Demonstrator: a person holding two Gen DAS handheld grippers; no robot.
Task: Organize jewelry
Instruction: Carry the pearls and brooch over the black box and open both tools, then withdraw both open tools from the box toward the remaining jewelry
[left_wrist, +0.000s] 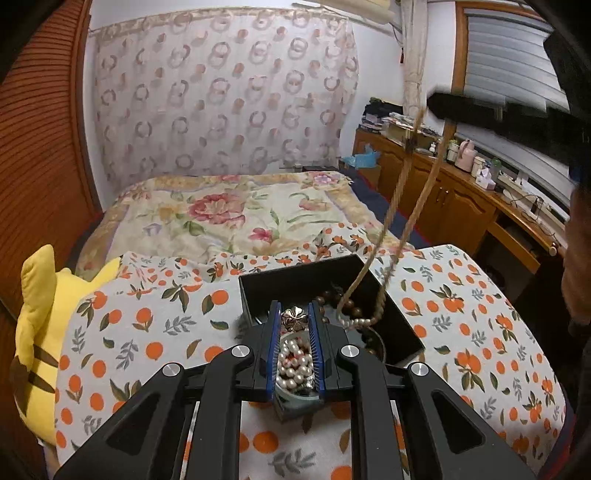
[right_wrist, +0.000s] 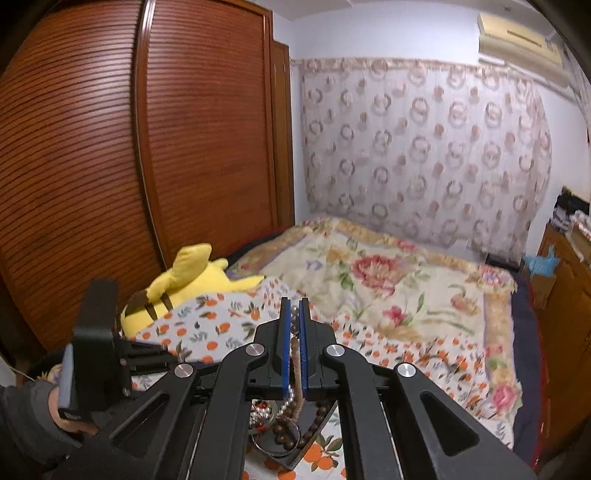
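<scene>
We find the yellow plush toy (left_wrist: 40, 332) at the left edge of the left wrist view, lying against the orange-print cloth (left_wrist: 147, 325) that covers the work surface. It is clear of the work.

At lower centre of that view the left gripper (left_wrist: 293, 317) is clamped on a metal flower-shaped ornament (left_wrist: 291, 318), which sits between the blue pads near their tips. Below it, between the fingers, we see a small container of pearls (left_wrist: 295, 365). Just behind stands the open black box (left_wrist: 295, 280), holding dark brown beads (left_wrist: 328, 295) and other pieces.

Right of centre, a long bead necklace (left_wrist: 399, 206) rises in a double strand from the box toward the upper right, where the right gripper (left_wrist: 443, 103) shows only as a dark blurred bar. Its lower loop is still inside the box.

In the right wrist view the right gripper (right_wrist: 294, 314) is closed tight on the necklace (right_wrist: 294, 350), the strand running down between the pads into the box (right_wrist: 295, 454) at the bottom of the frame.

Our judgement: the step in hand is drawing the necklace free of the box. We would lift steadily until the lowest loop clears the rim. The hanging strand may catch on the brown beads and drag them out, so the pull should be slow.
</scene>
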